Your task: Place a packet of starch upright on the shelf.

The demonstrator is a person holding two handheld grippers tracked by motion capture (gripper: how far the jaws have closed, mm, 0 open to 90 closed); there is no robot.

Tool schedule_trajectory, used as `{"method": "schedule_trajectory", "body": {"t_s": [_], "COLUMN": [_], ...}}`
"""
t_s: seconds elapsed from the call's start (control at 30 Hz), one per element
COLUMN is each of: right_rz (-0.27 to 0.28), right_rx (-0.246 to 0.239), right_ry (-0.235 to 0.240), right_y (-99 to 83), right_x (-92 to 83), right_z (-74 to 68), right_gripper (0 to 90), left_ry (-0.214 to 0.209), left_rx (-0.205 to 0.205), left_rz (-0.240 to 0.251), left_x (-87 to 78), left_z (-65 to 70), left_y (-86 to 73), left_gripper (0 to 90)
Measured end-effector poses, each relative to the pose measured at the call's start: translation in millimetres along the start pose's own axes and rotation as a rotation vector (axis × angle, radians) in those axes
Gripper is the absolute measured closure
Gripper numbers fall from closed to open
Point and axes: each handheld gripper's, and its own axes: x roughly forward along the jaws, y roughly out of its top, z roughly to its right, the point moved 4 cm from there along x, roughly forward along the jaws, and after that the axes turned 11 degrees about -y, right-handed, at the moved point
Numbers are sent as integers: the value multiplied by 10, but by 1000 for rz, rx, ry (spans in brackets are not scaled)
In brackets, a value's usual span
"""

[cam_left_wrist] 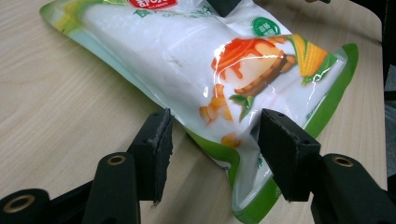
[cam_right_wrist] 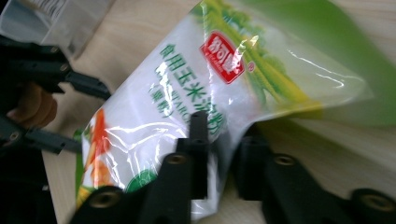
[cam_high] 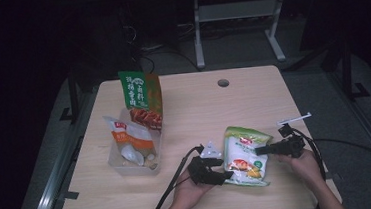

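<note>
Centrally, near the front edge of the table [cam_high: 273, 92], lies the starch pouch [cam_high: 244, 156], flat on the wood. Right gripper [cam_right_wrist: 219, 163]: jaws pinched on the pouch's side edge. Left gripper [cam_left_wrist: 212, 154]: jaws spread, straddling the pouch's bottom corner without pressing it. Risk, as judged: a lift by the right grip alone may let the slick film slide out, since only a thin edge is held; closing the left jaws off-centre may merely crumple the corner. The high view adds the bin [cam_high: 135, 156] with 2 other pouches, well apart at left; the gripper views add how each pair of jaws meets the film
</note>
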Motion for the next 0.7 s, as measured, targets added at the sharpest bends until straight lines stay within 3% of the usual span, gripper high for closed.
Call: {"method": "schedule_trajectory", "body": {"t_s": [0.23, 0.3, 0.33, 0.37, 0.4, 0.5, 0.53, 0.7], "right_rz": [31, 59, 102, 102, 133, 160, 187, 217], "right_rx": [-78, -93, -115, -115, -146, -171, -206, -265], "right_ry": [-23, -19, -8, -8, -5, 0, -3, -24], "right_y": [6, 14, 34, 34, 62, 96, 128, 173], "right_x": [-48, -89, -136, -136, -196, -265, -329, -395], "right_z": [-81, -119, -162, -162, -225, -303, -388, -528], "right_gripper": [882, 884, 884, 884, 885, 886, 886, 888], "left_ry": [-4, -19, -45, -45, -64, -87, -94, -149], "left_rx": [-22, -31, -60, -60, -76, -92, -98, -141], "left_rz": [9, 14, 29, 29, 36, 52, 62, 89], "left_x": [-7, -12, -3, -3, -1, -6, -10, -20], "left_z": [-19, -35, -57, -57, -72, -109, -114, -137], "left_y": [0, 6, 16, 16, 21, 42, 51, 109], "left_gripper": [367, 318, 301, 287, 271, 264, 270, 315]}}
